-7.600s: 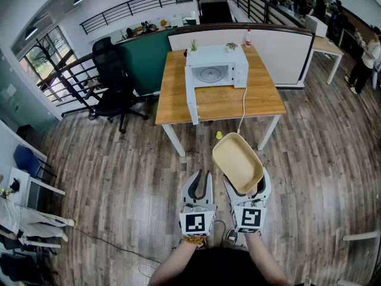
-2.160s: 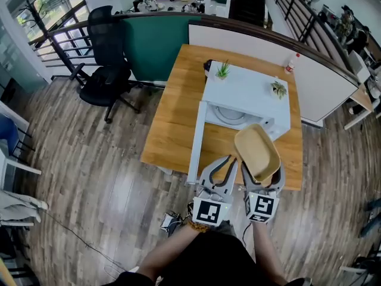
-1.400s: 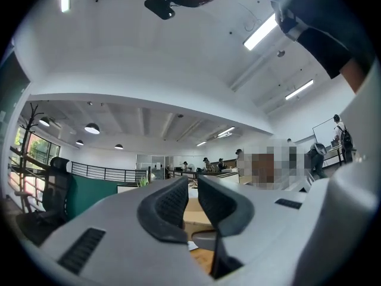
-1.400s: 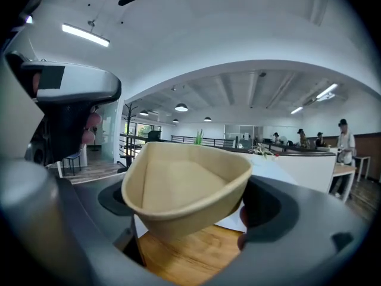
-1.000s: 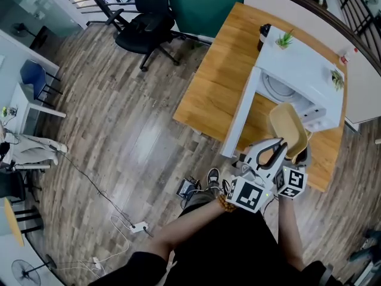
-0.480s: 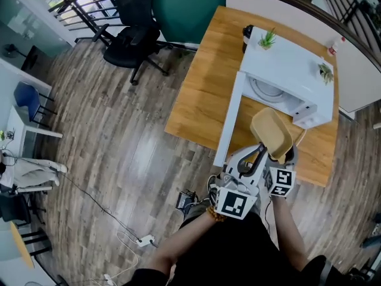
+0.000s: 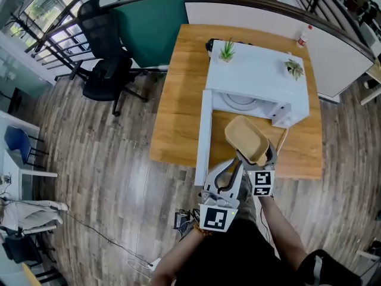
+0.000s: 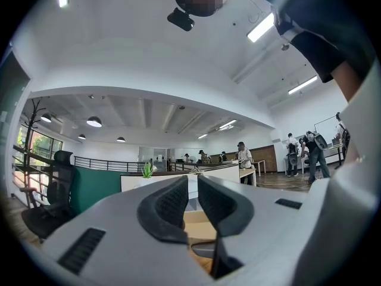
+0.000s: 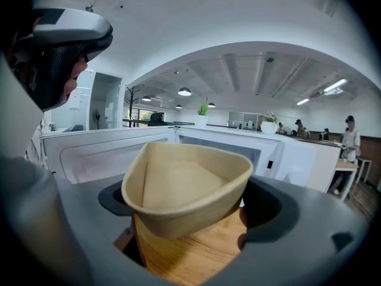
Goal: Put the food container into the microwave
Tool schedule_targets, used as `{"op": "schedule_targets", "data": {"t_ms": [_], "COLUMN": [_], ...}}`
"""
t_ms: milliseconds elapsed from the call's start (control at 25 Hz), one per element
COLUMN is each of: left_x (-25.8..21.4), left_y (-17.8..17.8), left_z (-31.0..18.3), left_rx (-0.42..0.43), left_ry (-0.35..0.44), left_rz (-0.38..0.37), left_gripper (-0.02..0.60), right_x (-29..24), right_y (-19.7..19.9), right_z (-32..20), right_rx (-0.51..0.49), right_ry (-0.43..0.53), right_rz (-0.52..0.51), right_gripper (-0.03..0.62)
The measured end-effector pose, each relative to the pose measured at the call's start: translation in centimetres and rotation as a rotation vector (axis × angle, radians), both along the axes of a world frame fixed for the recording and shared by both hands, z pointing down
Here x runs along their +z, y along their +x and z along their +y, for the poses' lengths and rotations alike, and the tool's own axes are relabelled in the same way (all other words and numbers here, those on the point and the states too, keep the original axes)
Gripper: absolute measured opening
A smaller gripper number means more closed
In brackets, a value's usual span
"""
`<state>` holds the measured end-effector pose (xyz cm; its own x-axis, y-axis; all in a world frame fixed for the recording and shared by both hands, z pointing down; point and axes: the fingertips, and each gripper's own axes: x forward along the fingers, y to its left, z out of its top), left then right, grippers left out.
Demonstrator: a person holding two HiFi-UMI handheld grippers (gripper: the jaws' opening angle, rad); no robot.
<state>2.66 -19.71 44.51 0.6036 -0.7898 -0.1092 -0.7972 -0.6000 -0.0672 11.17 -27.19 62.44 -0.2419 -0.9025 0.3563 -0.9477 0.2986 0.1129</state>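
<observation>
Reaching right gripper [image 7: 256, 158] forward, clamping tilted container [image 7: 245, 138] before open microwave [image 7: 257, 81], holding left gripper [image 7: 231, 165] alongside, pinched together, empty.

My left gripper [image 7: 235, 164] and right gripper [image 7: 257, 159] are pale grey shells with black ribbed pads [image 8: 168, 204]. At 6 o'clock on each sits a cube [image 7: 215, 217] of black-and-white square markers. I wear a black short-sleeved top [image 7: 238, 261] and an orange band [image 7: 198, 231] on my left wrist.
</observation>
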Motion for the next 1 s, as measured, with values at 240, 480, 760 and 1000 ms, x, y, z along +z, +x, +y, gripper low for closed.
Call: {"op": "schedule_targets", "data": {"t_ms": [240,480,760,1000], "left_x": [0.2,1.0,1.4,1.9], "left_y": [-0.2,0.0,0.5,0.7], "left_z": [-0.2,-0.4,-0.8,-1.2], "left_rx": [-0.001,0.002,0.013,0.011], "left_ry": [0.007,-0.024,-0.017,-0.035], "left_rz": [-0.005,-0.031,-0.05,-0.07], "left_gripper": [0.064,0.064,0.064,0.064], "right_x": [0.6,1.2,1.6,2.2], "right_y": [0.6,1.0,1.7,2.3], "right_z": [-0.7,-1.4,-2.9,-4.4], "right_rx": [0.01,0.021,0.026,0.025], "right_ry": [0.002,-0.001,0.006,0.005], "right_rz": [0.004,-0.006,-0.011,-0.002], "right_gripper": [0.54,0.54,0.54,0.54]}}
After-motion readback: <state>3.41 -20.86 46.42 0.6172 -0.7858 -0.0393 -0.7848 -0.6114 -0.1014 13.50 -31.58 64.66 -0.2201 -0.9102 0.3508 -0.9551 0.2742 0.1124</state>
